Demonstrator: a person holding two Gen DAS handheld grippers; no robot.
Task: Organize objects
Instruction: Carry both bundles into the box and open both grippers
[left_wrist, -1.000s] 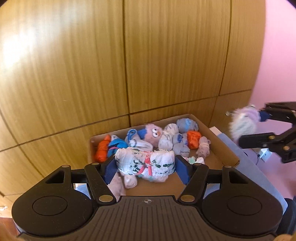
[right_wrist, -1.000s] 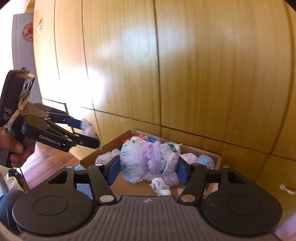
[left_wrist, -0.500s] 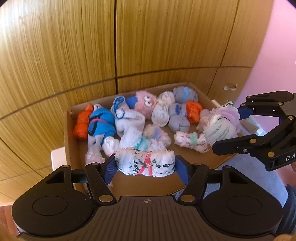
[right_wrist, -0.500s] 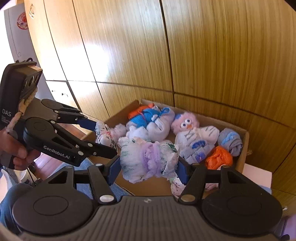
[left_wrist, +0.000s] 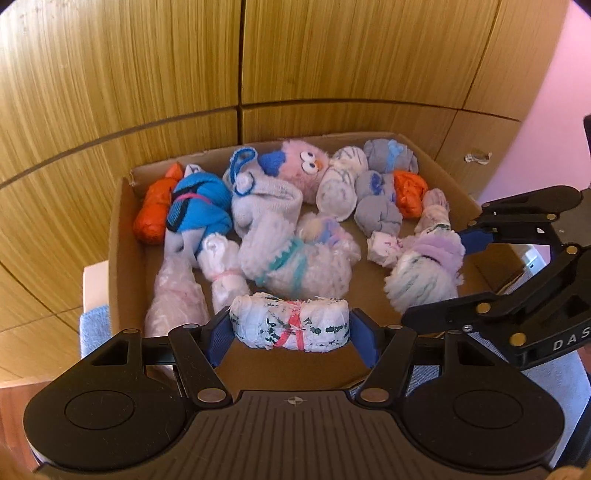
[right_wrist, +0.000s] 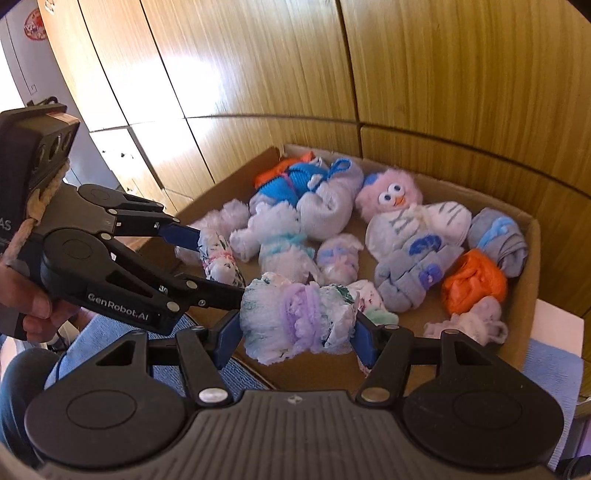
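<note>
Sock bundles fill the open brown cardboard box (left_wrist: 122, 236) set vs. the wood-panel cabinet wall (left_wrist: 147, 74), prob. the collection bin, w/ bare floor left only at its near edge. Left gripper (left_wrist: 290, 330) is clamped end to end on a white rolled sock bundle w/ green print & red band (left_wrist: 290, 325), over that bare strip. Right gripper (right_wrist: 297, 326) squeezes a fluffy white-&-lilac sock bundle (right_wrist: 295, 317) likewise, at the box's near-right side. Both tilt down, looks like for a drop-in.
</note>
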